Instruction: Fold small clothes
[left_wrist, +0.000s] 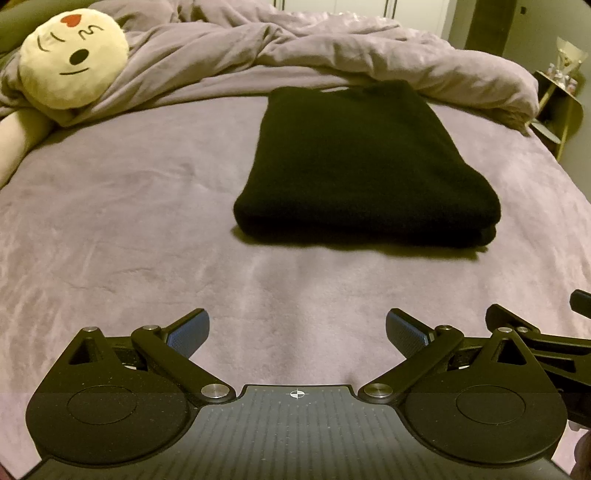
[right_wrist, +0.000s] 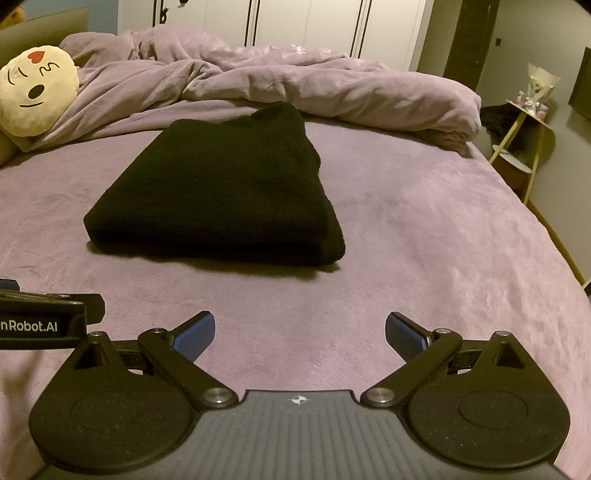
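A black garment (left_wrist: 362, 166) lies folded into a thick rectangle on the purple bed sheet (left_wrist: 129, 221). It also shows in the right wrist view (right_wrist: 221, 192), left of centre. My left gripper (left_wrist: 297, 332) is open and empty, hovering over the sheet short of the garment's near edge. My right gripper (right_wrist: 299, 332) is open and empty too, near the garment's near right corner. Each gripper shows at the edge of the other's view: the right one (left_wrist: 535, 332) and the left one (right_wrist: 37, 317).
A bunched purple duvet (left_wrist: 332, 48) lies behind the garment. A round cream emoji pillow (left_wrist: 72, 55) sits at the back left. A small side table (right_wrist: 524, 147) with trinkets stands off the bed's right edge. White wardrobe doors (right_wrist: 306, 22) stand behind.
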